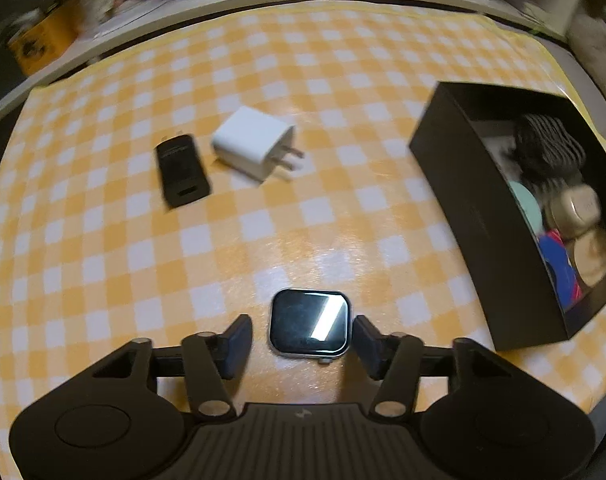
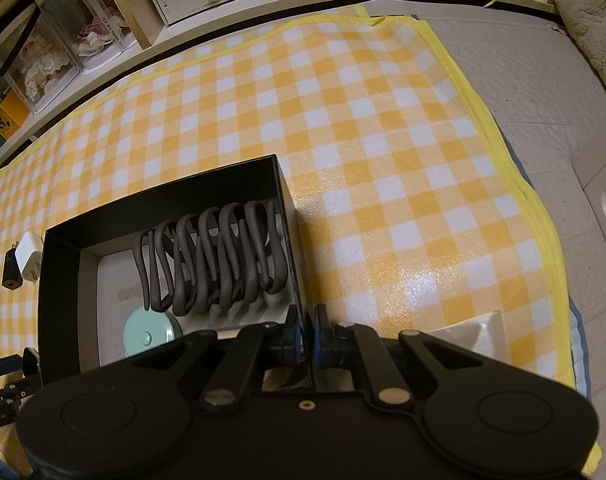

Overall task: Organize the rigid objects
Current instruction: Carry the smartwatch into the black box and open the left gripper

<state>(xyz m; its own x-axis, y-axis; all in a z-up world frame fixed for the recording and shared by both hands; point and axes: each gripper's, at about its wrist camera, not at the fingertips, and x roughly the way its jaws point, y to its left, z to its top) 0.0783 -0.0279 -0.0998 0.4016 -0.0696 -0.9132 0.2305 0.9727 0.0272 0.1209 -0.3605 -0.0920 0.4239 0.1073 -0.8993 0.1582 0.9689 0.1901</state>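
At lower centre, the left gripper (image 1: 303, 334) straddles the square black-faced smartwatch (image 1: 309, 323) with unclosed fingers, which might skid off its slick case.

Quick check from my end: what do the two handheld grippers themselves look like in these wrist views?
Both are matte black plastic. The left gripper has two round hubs, a ribbed centre panel with a small lightning mark, silver pivot pins and dark flat finger pads. The right gripper has the same hubs, brass-coloured pins and blue edging on its pads. No cables, hands or sleeves show.

no legible text, labels too blurred
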